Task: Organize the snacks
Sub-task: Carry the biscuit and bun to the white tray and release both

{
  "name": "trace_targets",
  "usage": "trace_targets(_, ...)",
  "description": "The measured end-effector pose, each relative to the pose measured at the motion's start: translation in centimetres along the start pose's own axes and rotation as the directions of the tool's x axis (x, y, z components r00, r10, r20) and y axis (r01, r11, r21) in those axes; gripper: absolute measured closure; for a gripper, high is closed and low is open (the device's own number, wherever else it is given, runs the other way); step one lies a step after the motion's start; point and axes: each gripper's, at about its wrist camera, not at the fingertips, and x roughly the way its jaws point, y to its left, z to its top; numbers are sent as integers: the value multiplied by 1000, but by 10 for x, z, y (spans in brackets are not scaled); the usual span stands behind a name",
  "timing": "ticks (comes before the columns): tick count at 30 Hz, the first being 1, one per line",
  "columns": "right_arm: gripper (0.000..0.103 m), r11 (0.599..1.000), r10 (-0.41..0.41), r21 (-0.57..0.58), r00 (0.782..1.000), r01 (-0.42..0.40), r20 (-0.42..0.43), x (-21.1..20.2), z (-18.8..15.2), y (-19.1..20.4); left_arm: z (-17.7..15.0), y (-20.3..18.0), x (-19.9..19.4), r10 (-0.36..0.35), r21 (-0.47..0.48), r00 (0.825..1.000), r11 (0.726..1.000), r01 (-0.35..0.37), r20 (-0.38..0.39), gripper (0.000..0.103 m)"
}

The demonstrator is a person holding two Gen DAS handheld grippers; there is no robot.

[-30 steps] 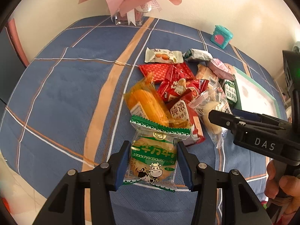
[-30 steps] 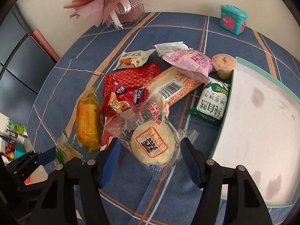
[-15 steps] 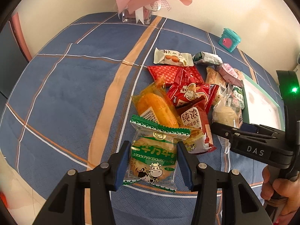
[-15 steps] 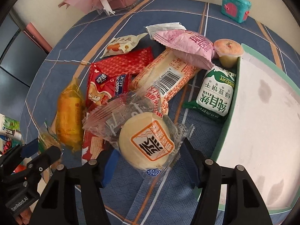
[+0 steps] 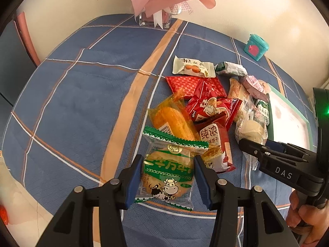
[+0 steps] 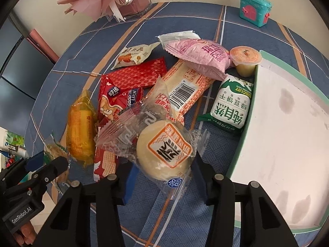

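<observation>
Since a second ago, your right gripper (image 6: 163,177) has raised the round pale pastry in a clear wrapper (image 6: 164,150) off the blue plaid tablecloth (image 5: 82,94); its fingers are clamped on the wrapper, just beside the white tray with a green rim (image 6: 287,123). Your left gripper (image 5: 167,177) stays closed on the green-and-white cow-print biscuit packet (image 5: 168,170), which lies on the cloth at the near edge of the snack pile, touching the orange-wrapped cake (image 5: 172,117).
</observation>
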Motion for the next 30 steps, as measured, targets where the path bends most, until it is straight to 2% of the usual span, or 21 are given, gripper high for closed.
trace_targets(14,54,999,24,30,996,-26,86,-52,-12,-20,20,-23,-37,20,-18,999,1000,-19,49,51)
trace_targets(18,54,997,56,45,990,-63,132,-72,-14,-27,31,-36,-51,23,-22,997,1000,-21,79,51)
trace_targets(23,54,996,56,60,978,-69,202,-102,-18,-37,45,-60,-70,12,-17,992,1000,-10,124,51)
trace_targets(30,54,980,13,191,969,-62,249,-121,-20,-74,56,-105,-87,-37,14,985,999,36,170,51)
